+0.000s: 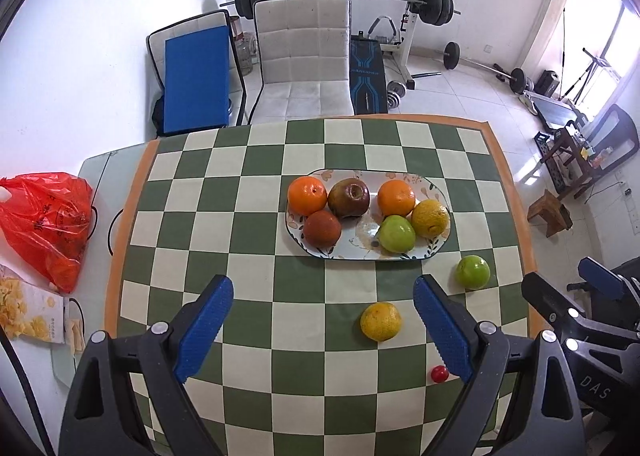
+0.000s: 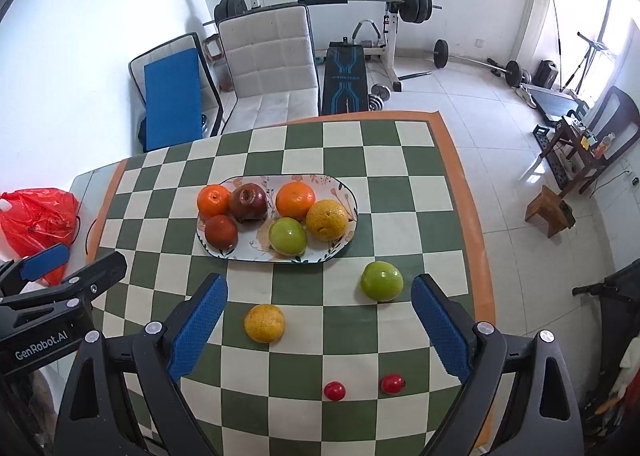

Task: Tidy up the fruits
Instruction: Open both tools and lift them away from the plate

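- While both tools hung above the near edge of the green-and-cream checked tablecloth [image 2: 344,144], neither had hold of anything: the left gripper [image 1: 324,320] and the right gripper [image 2: 320,320] each stood with blue pads spread wide, apparently ready to pick.
- The oval floral-patterned ceramic plate [image 2: 340,186] sat mid-table and served, I judged, as the collecting place; six fruits were already crowded on it, touching one another.
- Loose on the cloth: a dimpled yellow citrus [image 2: 265,323] lay between the right gripper's fingers but further out, not touched.
- A shiny green apple [image 2: 382,281] lay near the plate's right end, just inside the right-hand pad.
- Two small red cherry-like fruits [image 2: 334,391] rested closest to the person, apart from each other.
- Four pieces therefore seemed left to move; round fruit may roll if nudged.
- A red plastic bag [image 1: 44,220] lay off the cloth, left.
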Motion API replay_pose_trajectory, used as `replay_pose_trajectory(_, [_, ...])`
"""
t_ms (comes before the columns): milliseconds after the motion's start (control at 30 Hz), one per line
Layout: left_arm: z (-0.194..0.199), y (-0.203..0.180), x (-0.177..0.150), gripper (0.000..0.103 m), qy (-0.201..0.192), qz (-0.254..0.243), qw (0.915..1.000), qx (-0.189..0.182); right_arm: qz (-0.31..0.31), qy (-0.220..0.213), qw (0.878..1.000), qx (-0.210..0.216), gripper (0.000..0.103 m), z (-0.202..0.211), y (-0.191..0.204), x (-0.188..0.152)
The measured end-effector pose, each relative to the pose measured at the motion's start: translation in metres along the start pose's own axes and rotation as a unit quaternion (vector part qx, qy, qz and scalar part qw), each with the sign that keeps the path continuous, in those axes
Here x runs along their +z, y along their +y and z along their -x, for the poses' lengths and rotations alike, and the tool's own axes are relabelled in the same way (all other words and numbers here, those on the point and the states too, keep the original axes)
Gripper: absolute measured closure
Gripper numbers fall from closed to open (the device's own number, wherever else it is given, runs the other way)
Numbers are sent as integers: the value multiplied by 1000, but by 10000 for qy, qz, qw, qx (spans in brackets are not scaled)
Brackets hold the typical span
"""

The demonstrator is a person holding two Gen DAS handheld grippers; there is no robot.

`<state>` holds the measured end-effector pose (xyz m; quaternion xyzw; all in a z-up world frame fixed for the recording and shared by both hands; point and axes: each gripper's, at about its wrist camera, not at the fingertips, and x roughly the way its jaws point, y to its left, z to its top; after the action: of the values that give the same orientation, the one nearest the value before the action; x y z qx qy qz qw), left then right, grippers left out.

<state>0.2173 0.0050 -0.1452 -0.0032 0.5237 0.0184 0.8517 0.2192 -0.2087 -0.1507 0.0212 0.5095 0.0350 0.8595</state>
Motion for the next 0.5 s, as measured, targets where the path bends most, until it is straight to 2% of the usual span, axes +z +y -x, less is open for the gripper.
replay_pose_trajectory(367, [7,-4,-13,11,27,-19,10000,-51,-175,-17,9996,218,8,5,0,-7])
replay_pose_trajectory(467, [-6,-7,-13,9,232,-51,9996,-118,-373,14,9984,419,8,-4,-9,-6])
replay_pose_trajectory(500, [-13,-7,-14,4,350,-37,9993,-143,-397,54,9983,423,8,-8,-12,-5])
